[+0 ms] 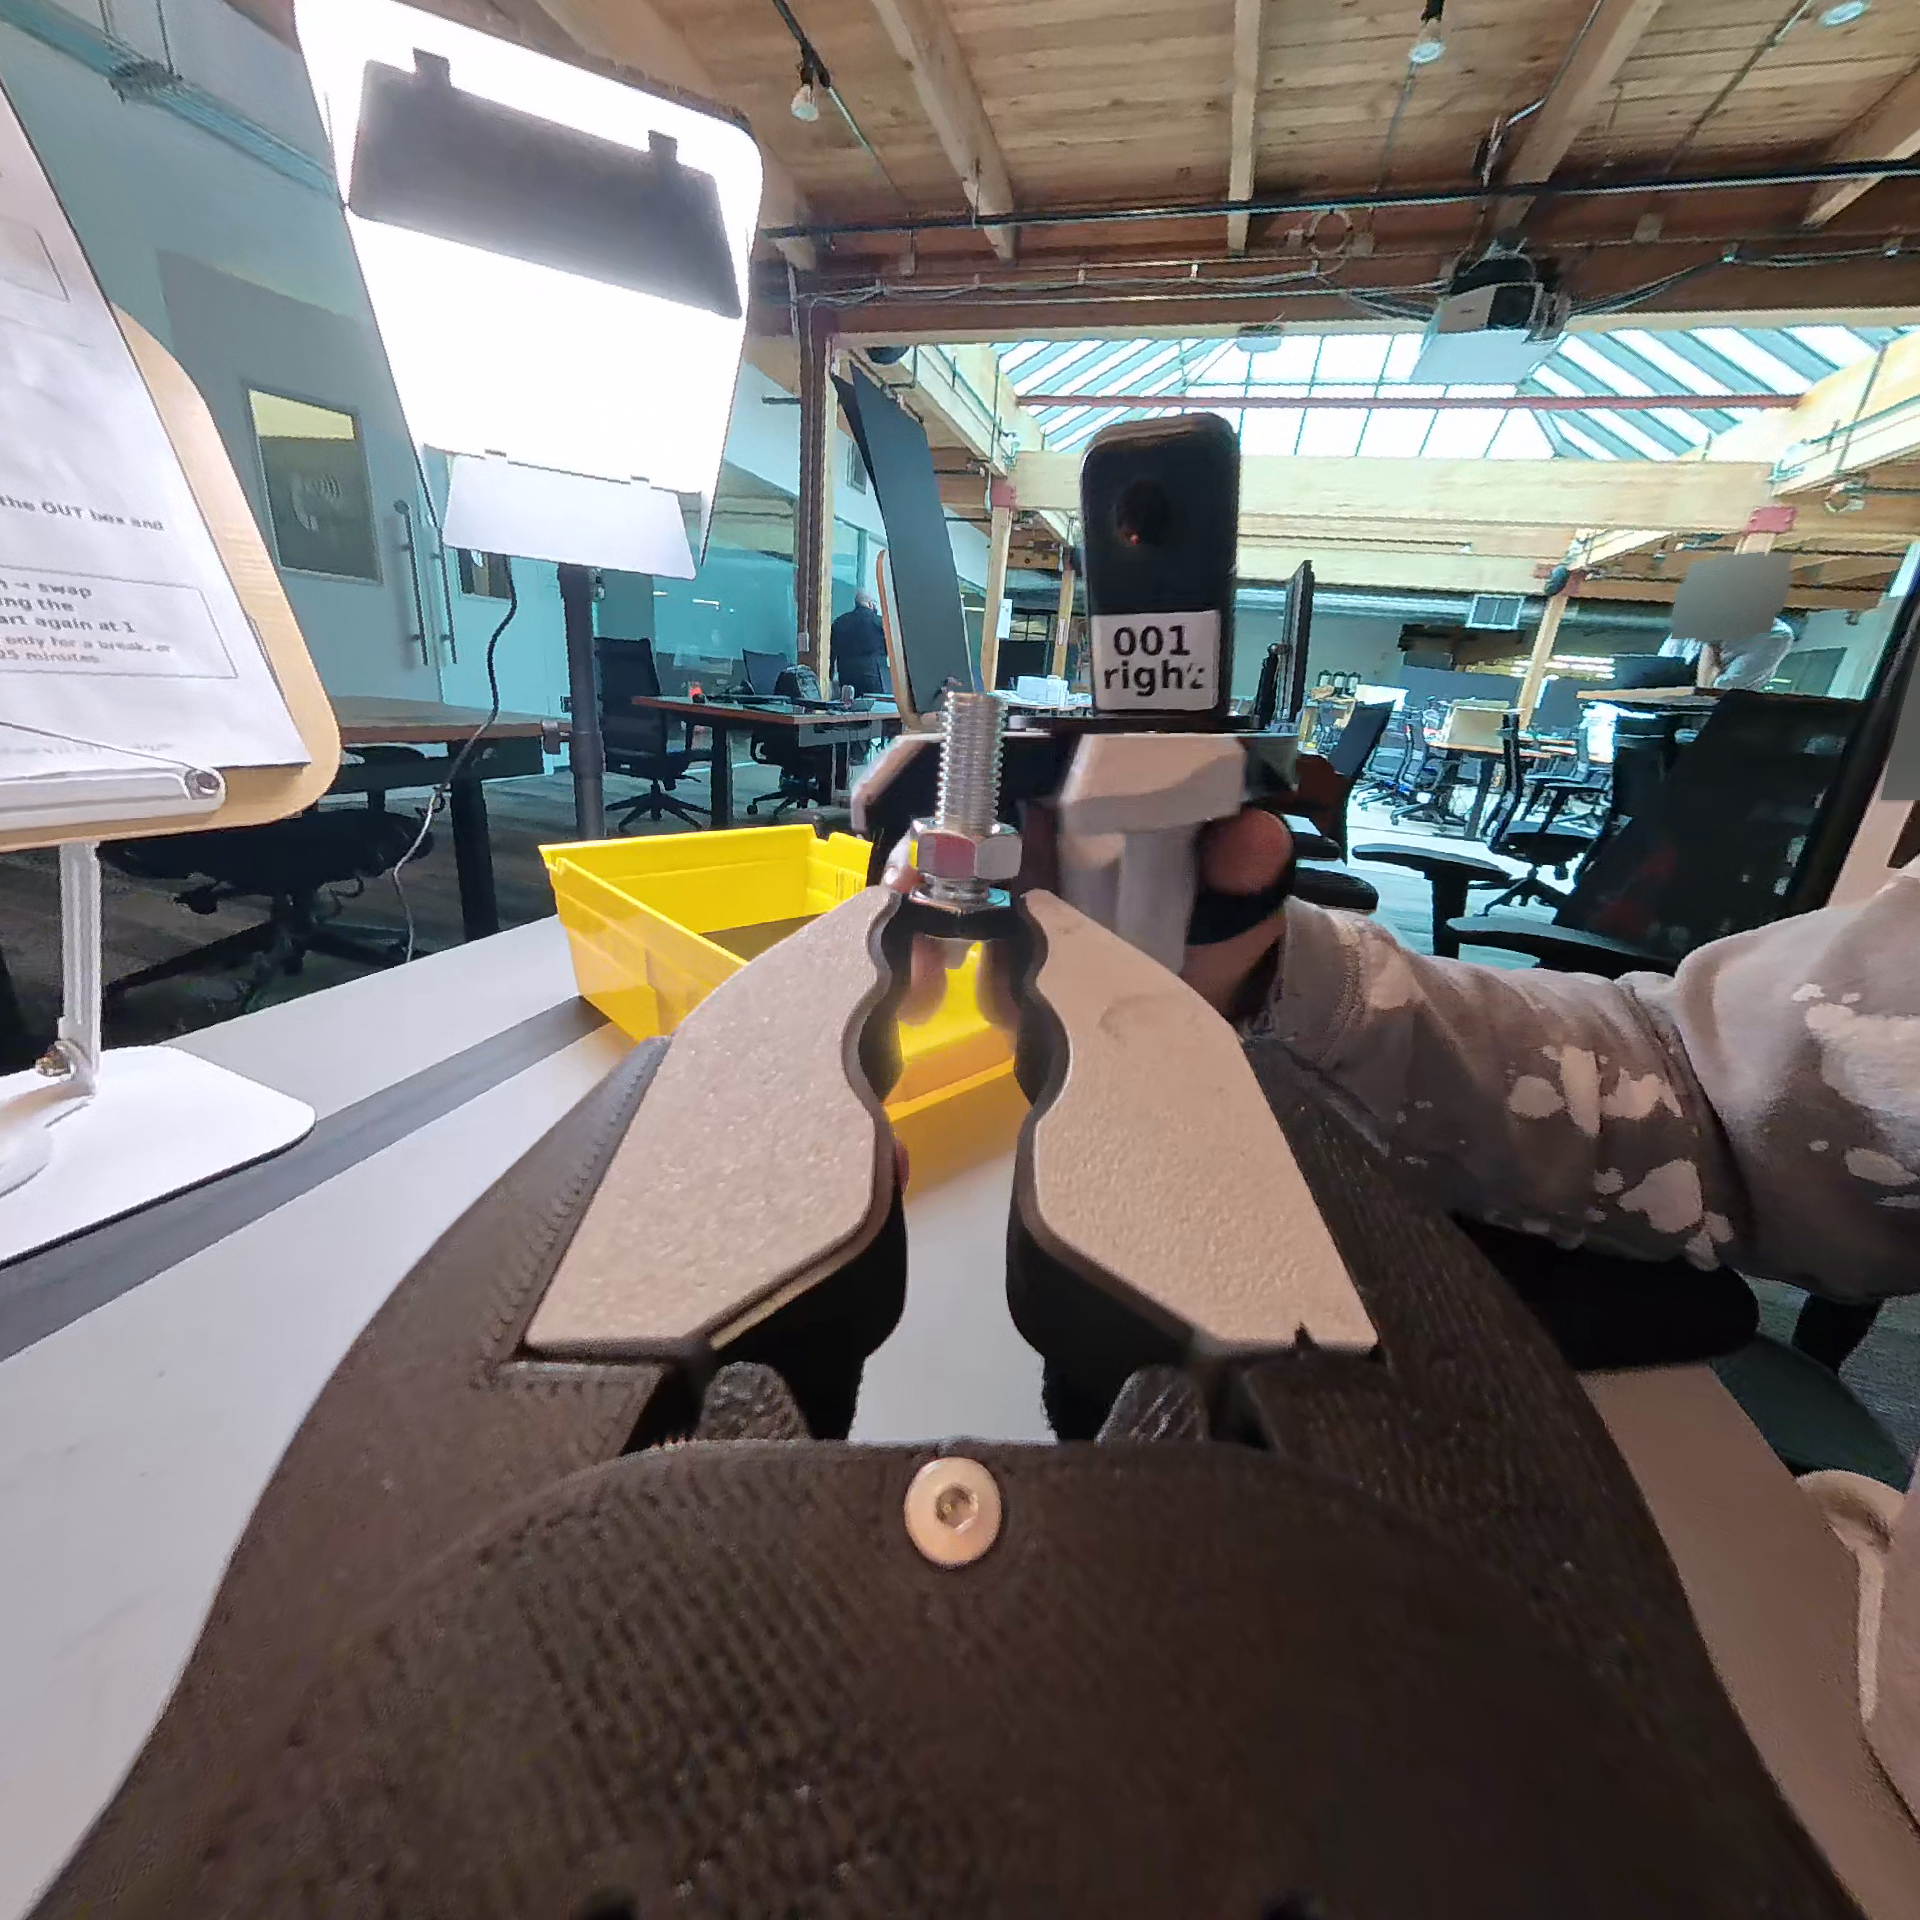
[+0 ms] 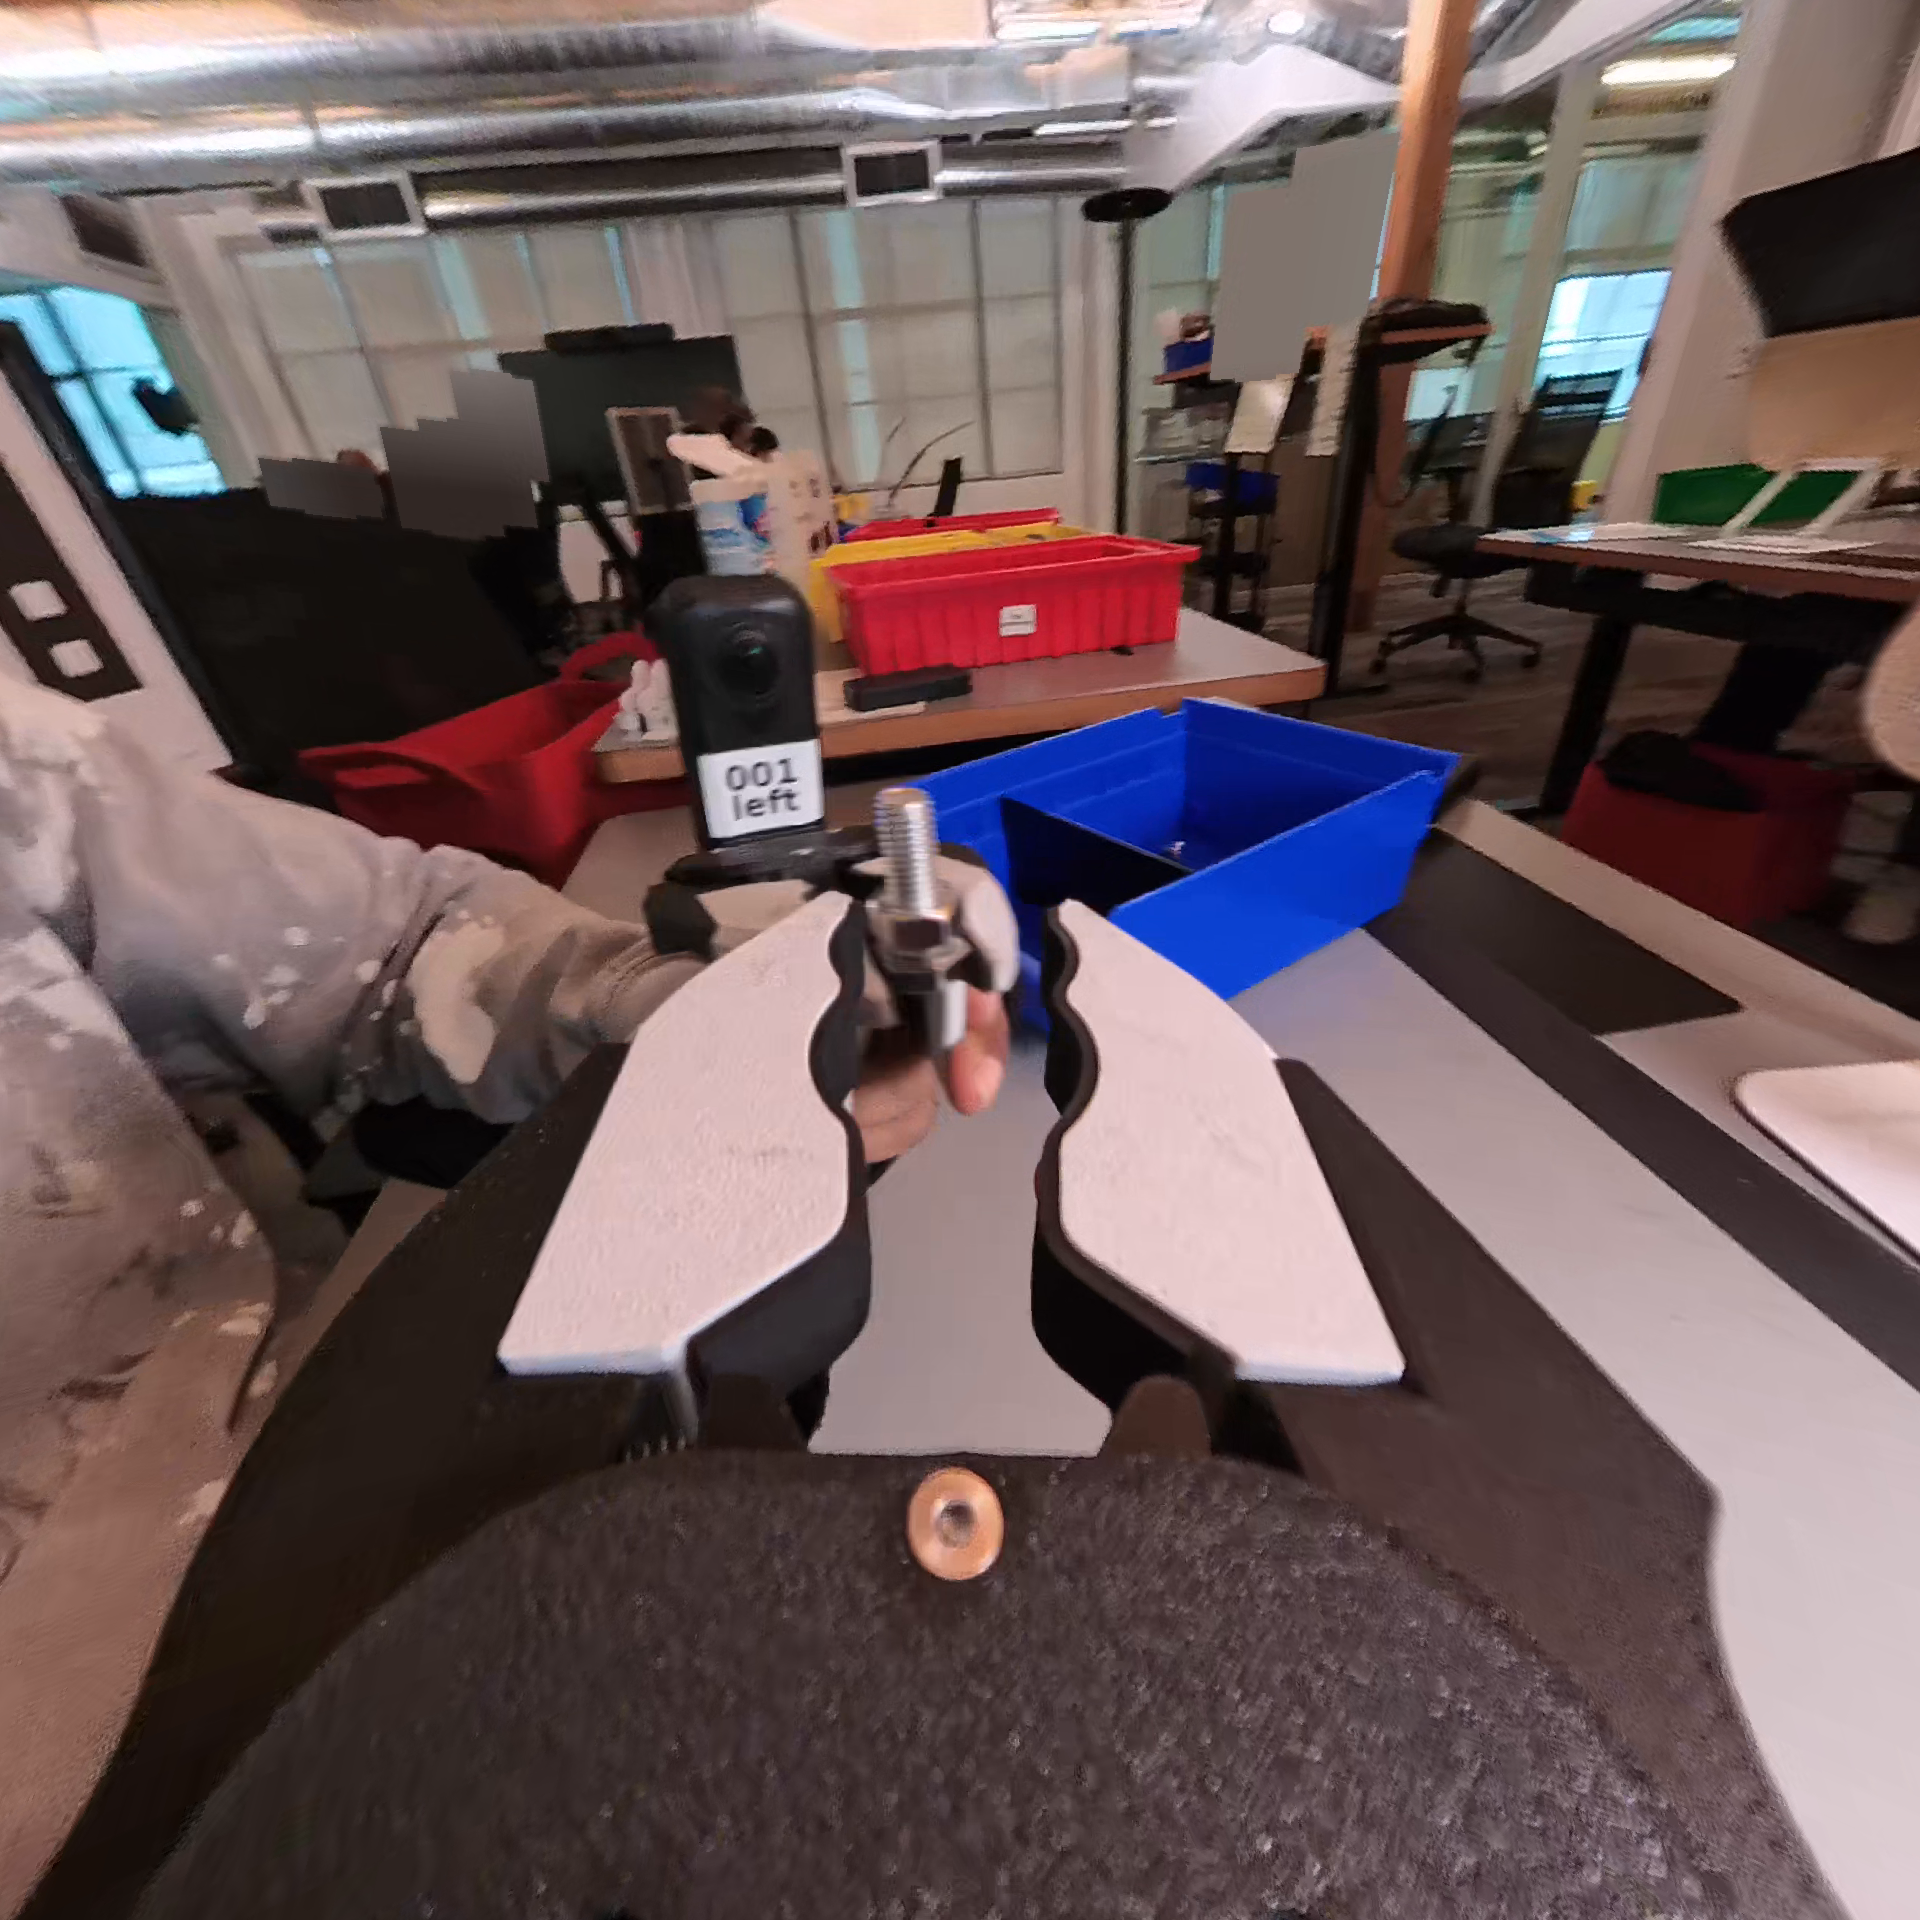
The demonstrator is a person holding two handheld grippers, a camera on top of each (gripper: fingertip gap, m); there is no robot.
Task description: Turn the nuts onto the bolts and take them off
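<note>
While left hand-held gripper (image 1: 958, 914) pinches upright bolt (image 1: 970, 764) below nut (image 1: 966, 859), right hand-held gripper (image 2: 948, 940) spread beside it.

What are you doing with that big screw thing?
A person holds two hand grippers above a table. The left gripper pinches the bolt upright, just under its nut. The right gripper is open beside it, so its fingers aren't squeezing the nut. A yellow bin and a blue bin sit behind.
</note>
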